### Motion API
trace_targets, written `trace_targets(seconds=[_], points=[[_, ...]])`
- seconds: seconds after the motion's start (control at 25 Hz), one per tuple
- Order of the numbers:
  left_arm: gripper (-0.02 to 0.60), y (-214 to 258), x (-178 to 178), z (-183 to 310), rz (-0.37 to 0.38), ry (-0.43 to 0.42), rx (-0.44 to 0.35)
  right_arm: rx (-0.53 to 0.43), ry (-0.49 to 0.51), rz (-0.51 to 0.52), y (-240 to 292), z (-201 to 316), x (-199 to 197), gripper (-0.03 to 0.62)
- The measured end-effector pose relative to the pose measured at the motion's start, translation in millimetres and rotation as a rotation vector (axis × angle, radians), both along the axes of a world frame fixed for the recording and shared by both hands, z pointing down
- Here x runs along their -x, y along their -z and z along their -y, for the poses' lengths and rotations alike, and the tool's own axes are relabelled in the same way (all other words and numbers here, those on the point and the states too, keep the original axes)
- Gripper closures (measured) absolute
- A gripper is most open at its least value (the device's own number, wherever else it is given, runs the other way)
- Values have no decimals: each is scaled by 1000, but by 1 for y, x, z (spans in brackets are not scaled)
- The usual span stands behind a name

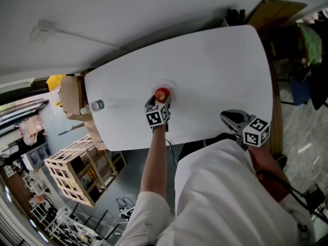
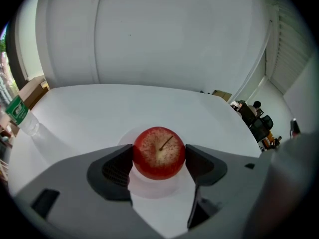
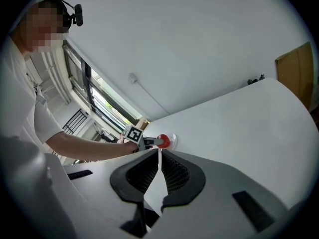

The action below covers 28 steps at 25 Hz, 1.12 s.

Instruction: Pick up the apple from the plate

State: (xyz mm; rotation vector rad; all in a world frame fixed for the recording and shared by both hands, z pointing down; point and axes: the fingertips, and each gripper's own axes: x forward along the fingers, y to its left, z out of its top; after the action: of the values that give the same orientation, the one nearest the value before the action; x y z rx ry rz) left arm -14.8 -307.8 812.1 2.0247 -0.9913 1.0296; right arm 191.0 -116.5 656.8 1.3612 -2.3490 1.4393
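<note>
left claw straddles the apple, squeeze still to come

the apple sits stem-up on the white plate near the middle of the counter. the left claw points steeply down at it with its jaws spread wide. one pad is at the apple's 9 o'clock and the other at its 3 o'clock, against the skin or just off it, and no squeeze shows. the right claw hangs at the apple's 4 o'clock in the head view, well apart, closed on nothing. this looks like the end of the approach. the next move, as i judge it, is to close evenly on the round sides, then lift straight up off the plate.
</note>
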Motion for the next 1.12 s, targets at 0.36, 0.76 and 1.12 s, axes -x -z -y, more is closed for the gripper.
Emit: trace_targets(seconds=[0.36, 0.76, 1.12], points=[[250, 27, -4, -12, -62, 11, -16, -23, 16, 27, 2, 7, 1, 549], [250, 82, 7, -39, -184, 51, -73, -41, 58, 58, 4, 4, 21, 549], [252, 145, 31, -80, -328, 94, -157, -90, 66, 36, 28, -14, 45, 549]])
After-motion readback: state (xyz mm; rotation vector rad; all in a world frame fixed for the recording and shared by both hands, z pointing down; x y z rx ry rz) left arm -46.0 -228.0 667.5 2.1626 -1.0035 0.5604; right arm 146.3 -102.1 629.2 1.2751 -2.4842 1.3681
